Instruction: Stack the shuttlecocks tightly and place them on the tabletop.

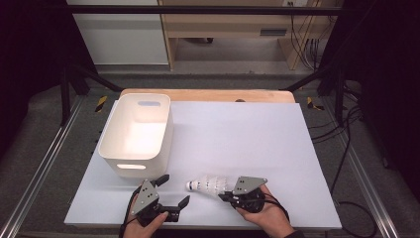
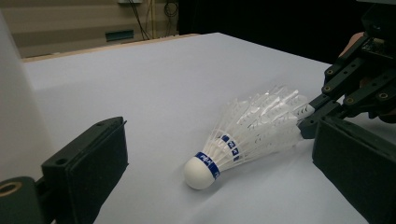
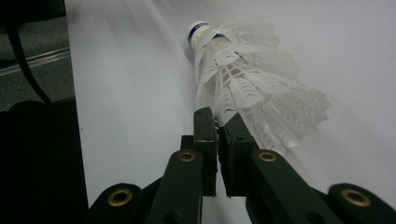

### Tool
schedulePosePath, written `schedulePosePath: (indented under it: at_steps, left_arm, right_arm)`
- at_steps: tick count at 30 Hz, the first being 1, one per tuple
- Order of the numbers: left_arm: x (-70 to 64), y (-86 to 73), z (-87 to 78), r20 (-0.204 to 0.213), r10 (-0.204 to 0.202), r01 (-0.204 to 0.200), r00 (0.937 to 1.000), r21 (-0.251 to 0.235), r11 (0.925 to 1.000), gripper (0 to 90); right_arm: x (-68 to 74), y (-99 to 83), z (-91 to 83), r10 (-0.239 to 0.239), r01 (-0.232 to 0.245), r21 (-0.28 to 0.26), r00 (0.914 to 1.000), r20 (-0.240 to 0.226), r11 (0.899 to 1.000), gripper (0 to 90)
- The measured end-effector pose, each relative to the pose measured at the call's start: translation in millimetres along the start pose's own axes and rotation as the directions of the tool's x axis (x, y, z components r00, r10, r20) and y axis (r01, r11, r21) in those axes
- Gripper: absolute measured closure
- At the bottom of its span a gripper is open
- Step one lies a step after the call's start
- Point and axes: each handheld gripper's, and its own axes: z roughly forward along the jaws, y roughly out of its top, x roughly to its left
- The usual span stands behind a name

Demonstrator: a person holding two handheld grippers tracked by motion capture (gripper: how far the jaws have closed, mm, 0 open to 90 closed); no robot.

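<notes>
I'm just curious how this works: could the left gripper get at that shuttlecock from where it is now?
Probably yes. The left gripper stands open beside the shuttlecock, and its own view shows bare table between its jaws and the cork end. The right gripper already pinches the feather skirt, so only the cork end is free.

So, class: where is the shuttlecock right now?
In the high view, the shuttlecock lies on the table's near edge, right of centre, its feather end pinched by the right tongs, near the white bin.

Blue band on shuttlecock (image 2: 252, 135), its white print too small to read
</notes>
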Motion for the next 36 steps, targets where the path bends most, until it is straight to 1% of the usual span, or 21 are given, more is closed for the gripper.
schedulePosePath:
  at_steps: [9, 16, 20, 30, 36]
  left_arm:
    - [0.5, -0.1, -0.2, -0.003, -0.001, 0.001, 1.0000, 0.003, 1.0000, 3.3]
    - [0.9, -0.2, -0.3, -0.004, -0.001, 0.001, 1.0000, 0.005, 1.0000, 3.3]
    - [0.6, -0.3, 0.0, -0.003, -0.001, 0.001, 1.0000, 0.006, 1.0000, 3.3]
    - [0.6, -0.2, -0.2, -0.004, 0.000, 0.000, 1.0000, 0.006, 1.0000, 3.3]
    - [0.6, -0.2, -0.2, -0.002, 0.000, 0.001, 1.0000, 0.004, 1.0000, 3.3]
  right_arm:
    - [1.7, 0.6, -1.5, -0.008, 0.007, 0.008, 0.9999, 0.015, 1.000, 78.3]
    - [3.9, 2.2, -0.9, -0.023, 0.023, 0.022, 0.9993, 0.028, 1.000, 72.0]
    - [4.4, 2.8, -0.7, -0.029, 0.029, 0.026, 0.9990, 0.034, 0.999, 70.5]
    - [5.3, 3.6, 0.6, -0.032, 0.030, 0.035, 0.9983, 0.050, 0.999, 63.2]
    - [4.9, 3.2, -0.1, -0.033, 0.031, 0.039, 0.9981, 0.053, 0.999, 61.1]
